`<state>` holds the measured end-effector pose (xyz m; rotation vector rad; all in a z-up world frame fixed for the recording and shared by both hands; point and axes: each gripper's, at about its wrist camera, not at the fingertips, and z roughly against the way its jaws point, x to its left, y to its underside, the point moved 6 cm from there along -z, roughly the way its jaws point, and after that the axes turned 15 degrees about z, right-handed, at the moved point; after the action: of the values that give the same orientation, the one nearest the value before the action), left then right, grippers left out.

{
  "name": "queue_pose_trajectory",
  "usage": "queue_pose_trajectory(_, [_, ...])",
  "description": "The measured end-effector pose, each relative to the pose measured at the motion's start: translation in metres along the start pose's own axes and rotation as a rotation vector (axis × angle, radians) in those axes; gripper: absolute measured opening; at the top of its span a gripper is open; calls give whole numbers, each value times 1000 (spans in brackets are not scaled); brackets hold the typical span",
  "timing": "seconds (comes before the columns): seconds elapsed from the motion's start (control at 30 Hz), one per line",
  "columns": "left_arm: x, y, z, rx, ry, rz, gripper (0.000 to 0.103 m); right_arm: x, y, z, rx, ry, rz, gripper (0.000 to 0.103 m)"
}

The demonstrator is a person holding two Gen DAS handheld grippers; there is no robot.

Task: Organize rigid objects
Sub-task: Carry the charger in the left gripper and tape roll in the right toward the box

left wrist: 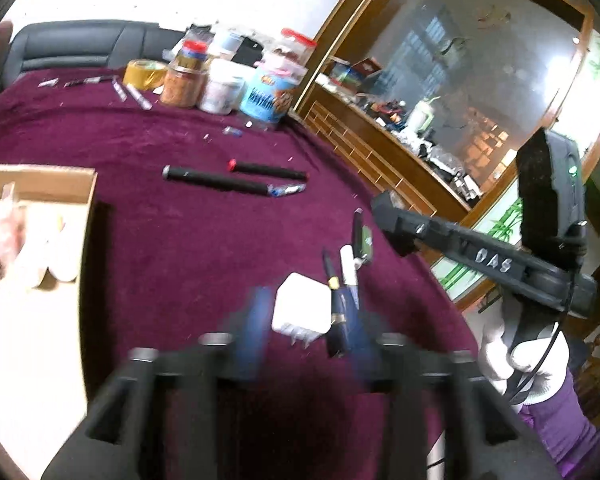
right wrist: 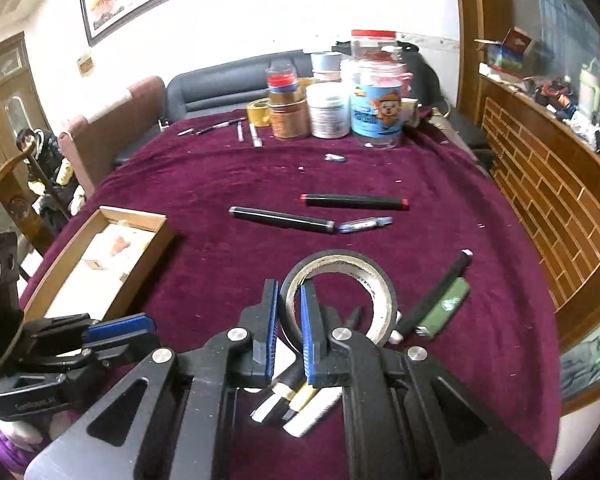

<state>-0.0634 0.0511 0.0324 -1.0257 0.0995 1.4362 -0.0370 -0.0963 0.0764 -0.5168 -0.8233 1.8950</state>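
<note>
Right wrist: right gripper [right wrist: 289,322] pinches one tape roll [right wrist: 374,280]; left gripper [left wrist: 306,338] spread; two black markers [right wrist: 282,220].

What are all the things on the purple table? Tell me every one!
tape roll: one, black outside and pale inside, near the front, its wall pinched in the right tool.
black markers: two long ones, mid-table, one with red ends.
small blue pen: one, beside the markers.
white block: one, near the front edge.
green stick: one, beside a black pen, front right.
wooden tray: one, brown, left side.
jars: several, mixed colours, far end.
yellow tape: one roll, left of the jars.
thin pens: a few, far left of the jars.
tablecloth: one, dark red-purple.
right tool: shut on the tape roll.
left tool: open, empty, blurred.
</note>
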Motion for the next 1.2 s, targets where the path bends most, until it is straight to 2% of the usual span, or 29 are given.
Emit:
queue_pose_trajectory(0.03, [3,2,-1,4,-21,-2,61,1,1,1,-5,-5,-5,8])
queue_pose_trajectory(0.17, [-2,17,-22,71,-42,-22,62,6,10,6,-11,-27,-22,8])
queue_pose_trajectory(0.27, [-12,21,-42,87,-69,-56,62,4,20,14,-8,-24,-28,8])
queue_pose_trajectory(0.37, [-18,21,-69,117,-123,-101,62,-2,29,23,-17,-16,-45,8])
queue_pose_trajectory(0.47, [-7,23,-89,147,-230,-134,63,-11,37,29,-28,-22,-72,8])
queue_pose_trajectory(0.53, [0,22,-89,149,-197,-95,63,-15,41,30,-30,-25,-80,8])
queue_pose_trajectory(0.67, [5,16,-87,143,-218,-66,61,-21,50,23,-24,-38,-92,8])
queue_pose_trajectory(0.8, [-2,14,-93,161,-234,-81,61,-27,56,16,-21,-67,-122,8])
queue_pose_trajectory(0.9, [-16,22,-92,169,-212,-129,61,-33,61,19,-24,-71,-133,8])
queue_pose_trajectory(1.0, [-17,29,-99,169,-283,-213,61,-39,66,23,-28,-70,-144,8])
queue_pose_trajectory(1.1, [-10,22,-98,160,-272,-170,63,-47,70,22,-28,-71,-166,9])
queue_pose_trajectory(1.2, [-4,15,-98,156,-296,-159,62,-51,74,20,-24,-80,-186,9])
